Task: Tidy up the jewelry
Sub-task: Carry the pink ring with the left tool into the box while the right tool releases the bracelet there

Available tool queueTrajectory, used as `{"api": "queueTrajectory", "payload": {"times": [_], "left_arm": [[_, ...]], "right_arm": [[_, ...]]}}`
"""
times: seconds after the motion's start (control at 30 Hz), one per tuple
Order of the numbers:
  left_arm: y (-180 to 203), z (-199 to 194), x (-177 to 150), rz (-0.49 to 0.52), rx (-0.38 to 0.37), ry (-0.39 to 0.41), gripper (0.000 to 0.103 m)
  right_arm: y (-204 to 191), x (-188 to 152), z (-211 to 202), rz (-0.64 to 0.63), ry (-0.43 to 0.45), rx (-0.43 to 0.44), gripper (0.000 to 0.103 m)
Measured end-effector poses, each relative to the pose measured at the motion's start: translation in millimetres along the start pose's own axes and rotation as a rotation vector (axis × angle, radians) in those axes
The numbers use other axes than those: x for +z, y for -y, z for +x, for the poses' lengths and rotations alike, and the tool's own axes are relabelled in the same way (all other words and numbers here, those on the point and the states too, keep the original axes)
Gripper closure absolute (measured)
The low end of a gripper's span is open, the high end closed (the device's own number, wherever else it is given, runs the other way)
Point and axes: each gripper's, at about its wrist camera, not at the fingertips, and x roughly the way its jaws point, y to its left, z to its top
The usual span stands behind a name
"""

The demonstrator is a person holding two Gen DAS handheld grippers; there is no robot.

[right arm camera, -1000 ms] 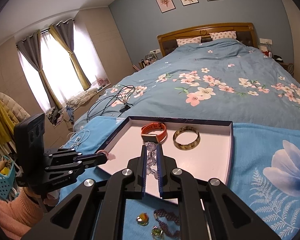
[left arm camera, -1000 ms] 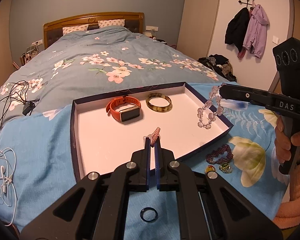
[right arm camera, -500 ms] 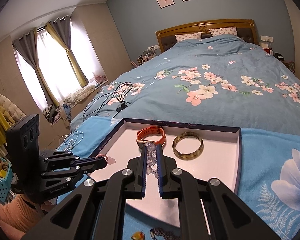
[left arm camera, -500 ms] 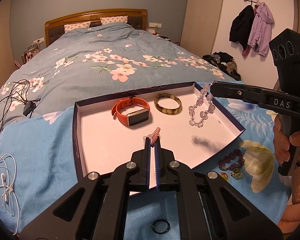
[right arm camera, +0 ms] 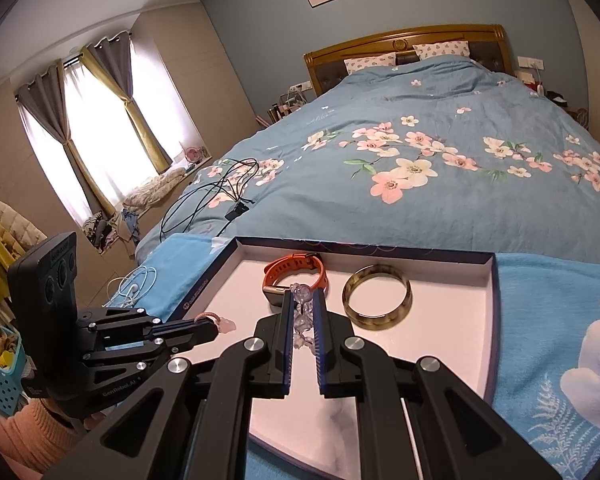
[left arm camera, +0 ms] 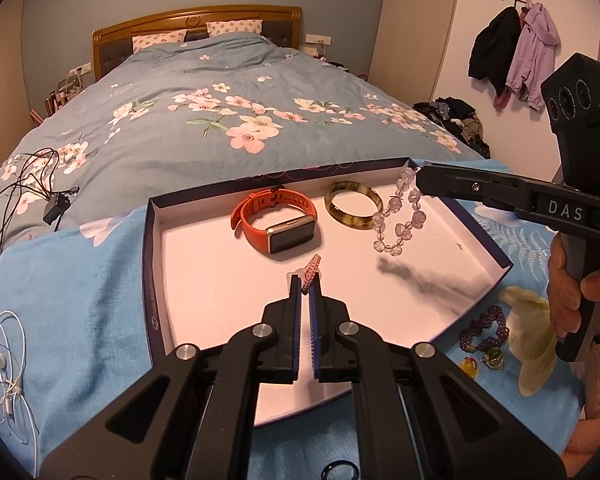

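A shallow white tray (left arm camera: 188, 280) with a dark rim lies on the blue bed cover. Inside it rest an orange smartwatch (left arm camera: 278, 222) and a mottled amber bangle (left arm camera: 354, 205). My left gripper (left arm camera: 306, 280) is shut on a small pink woven bracelet (left arm camera: 311, 267), held above the tray's middle. My right gripper (right arm camera: 302, 300) is shut on a clear bead bracelet (left arm camera: 400, 220), which dangles over the tray's right part beside the bangle (right arm camera: 378, 298). In the right wrist view the left gripper (right arm camera: 216, 326) shows at the tray's (right arm camera: 460, 280) left edge with the pink bracelet (right arm camera: 214, 320).
Outside the tray's near right corner lie a purple beaded bracelet (left arm camera: 484, 328), two small gem pieces (left arm camera: 482, 362) and, nearer me, a dark ring (left arm camera: 340, 472). White earphones (left arm camera: 4, 356) and black cables (left arm camera: 32, 188) lie to the left. A person's hand (left arm camera: 572, 296) grips the right handle.
Both grippers have moved forward over the tray. The clear bead bracelet has travelled from the tray's right rim inward, toward the bangle. Both grips are unchanged.
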Motion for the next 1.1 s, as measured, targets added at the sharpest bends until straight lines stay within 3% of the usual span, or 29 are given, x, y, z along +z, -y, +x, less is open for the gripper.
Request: {"api": "queueTrajectory", "payload": {"times": [0.27, 1.1], "left_arm": [[-2, 14, 6, 0.000, 0.024, -0.022, 0.099], [-6, 59, 11, -0.004, 0.042, -0.094, 0.098]], "right_arm": [[5, 1, 12, 0.026, -0.005, 0.012, 0.095], [36, -15, 26, 0.073, -0.096, -0.096, 0.095]]}}
